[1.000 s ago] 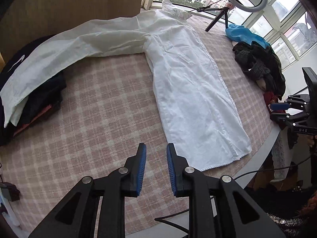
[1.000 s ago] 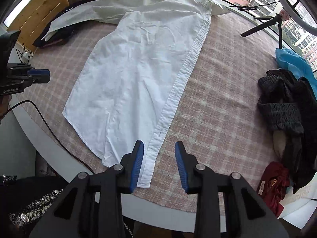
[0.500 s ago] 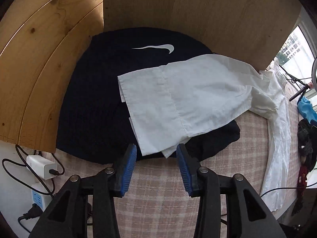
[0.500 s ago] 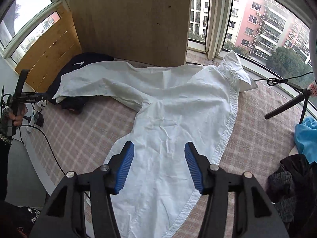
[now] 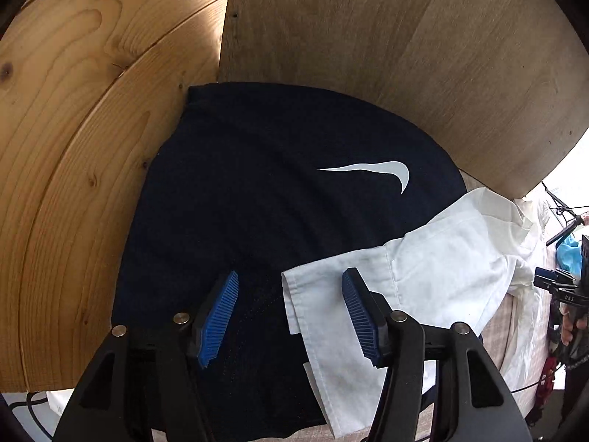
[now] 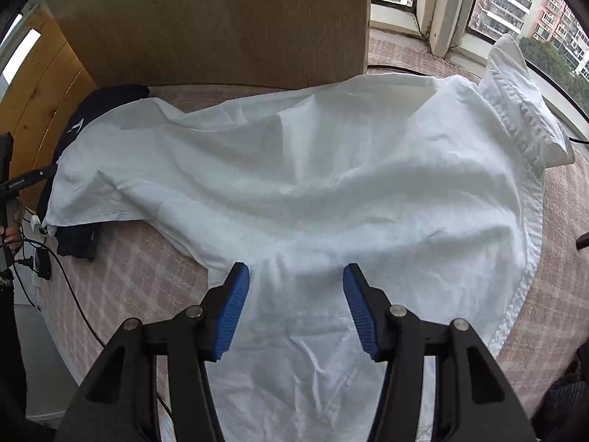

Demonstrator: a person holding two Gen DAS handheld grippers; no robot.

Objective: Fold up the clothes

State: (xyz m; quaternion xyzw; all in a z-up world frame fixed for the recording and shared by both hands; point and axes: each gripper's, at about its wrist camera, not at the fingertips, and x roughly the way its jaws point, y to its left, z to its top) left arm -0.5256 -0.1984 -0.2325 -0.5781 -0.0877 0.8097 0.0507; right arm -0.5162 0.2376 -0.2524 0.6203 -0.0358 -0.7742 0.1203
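Observation:
A white long-sleeved shirt (image 6: 331, 184) lies spread on the pink plaid table (image 6: 147, 280), collar (image 6: 522, 103) at the far right. Its sleeve (image 5: 441, 265) stretches left and its cuff (image 5: 324, 294) rests on a dark garment with a white swoosh (image 5: 276, 184). My left gripper (image 5: 291, 276) points down over the cuff's edge. Its jaws are opening, the cuff edge lies between them, and the pads do not press on it. My right gripper (image 6: 296, 269) hovers open over the shirt's body near the armpit, holding nothing.
Pine panelling (image 5: 73, 147) and a brown board (image 5: 405, 37) close in behind the dark garment. Windows (image 6: 515, 0) run along the far right. Cables and a power strip (image 6: 36, 254) hang off the table's left edge. Dark clothes (image 6: 567, 405) lie at the right edge.
Both grippers left the shirt's hem. The left swung over to the cuff on the dark garment, the right went up to the shirt's body. Both jaws stand wider.

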